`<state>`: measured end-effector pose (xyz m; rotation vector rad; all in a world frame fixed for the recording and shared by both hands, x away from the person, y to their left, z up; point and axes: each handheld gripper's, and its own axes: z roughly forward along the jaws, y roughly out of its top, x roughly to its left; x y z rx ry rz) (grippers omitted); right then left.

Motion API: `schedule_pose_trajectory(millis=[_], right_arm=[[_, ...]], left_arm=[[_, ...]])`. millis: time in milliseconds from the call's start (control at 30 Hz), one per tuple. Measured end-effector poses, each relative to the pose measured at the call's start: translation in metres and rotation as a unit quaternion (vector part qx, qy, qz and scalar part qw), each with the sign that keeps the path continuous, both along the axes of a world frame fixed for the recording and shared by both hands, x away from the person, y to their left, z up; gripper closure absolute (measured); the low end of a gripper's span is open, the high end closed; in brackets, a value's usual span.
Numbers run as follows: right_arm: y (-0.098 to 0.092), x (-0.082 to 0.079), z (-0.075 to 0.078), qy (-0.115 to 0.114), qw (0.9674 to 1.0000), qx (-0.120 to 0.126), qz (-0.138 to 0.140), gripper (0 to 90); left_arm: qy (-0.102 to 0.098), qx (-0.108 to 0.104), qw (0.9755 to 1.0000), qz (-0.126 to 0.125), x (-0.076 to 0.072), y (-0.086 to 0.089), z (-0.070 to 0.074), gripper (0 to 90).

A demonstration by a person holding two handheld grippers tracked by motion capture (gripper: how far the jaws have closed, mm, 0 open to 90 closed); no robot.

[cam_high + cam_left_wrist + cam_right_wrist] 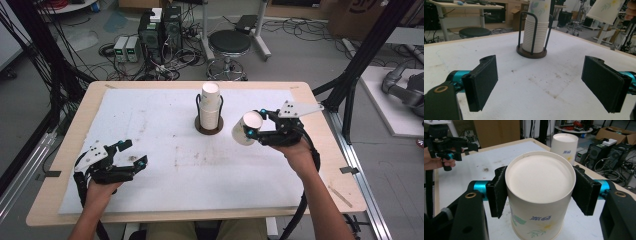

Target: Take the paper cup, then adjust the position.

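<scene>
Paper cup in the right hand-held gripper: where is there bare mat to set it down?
The paper cup is clamped in the right hand-held gripper. Free mat: the wide stretch between the cup holder and the left hand-held gripper, and the near centre between both hands. Crowded: around the cup stack in that holder.

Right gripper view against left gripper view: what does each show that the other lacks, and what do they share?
Right gripper view: the right gripper shut on an inverted paper cup, its base facing the camera, with the left gripper farther off. Left gripper view: open, empty jaws and the black wire cup holder on its round base. Both: the cup stack and white table cover.
</scene>
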<state>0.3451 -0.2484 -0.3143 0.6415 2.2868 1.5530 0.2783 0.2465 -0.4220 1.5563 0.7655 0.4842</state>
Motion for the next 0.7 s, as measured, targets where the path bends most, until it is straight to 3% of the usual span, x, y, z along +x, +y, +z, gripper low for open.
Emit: schedule_pose_trajectory(millis=[267, 633, 700], right_arm=[[0.006, -0.001, -0.011, 0.006, 0.9999, -0.009, 0.011, 36.0], [0.011, -0.004, -0.014, 0.011, 0.9995, -0.014, 0.025, 36.0], [0.012, -0.005, -0.015, 0.012, 0.9995, -0.014, 0.027, 36.0]], left_arm=[[0.009, -0.004, 0.9999, -0.011, 0.004, -0.001, -0.003, 13.9], [0.005, -0.004, 0.9995, -0.03, 0.002, -0.01, -0.001, 13.8], [0.005, -0.003, 0.9991, -0.042, 0.003, -0.012, 0.0, 13.8]])
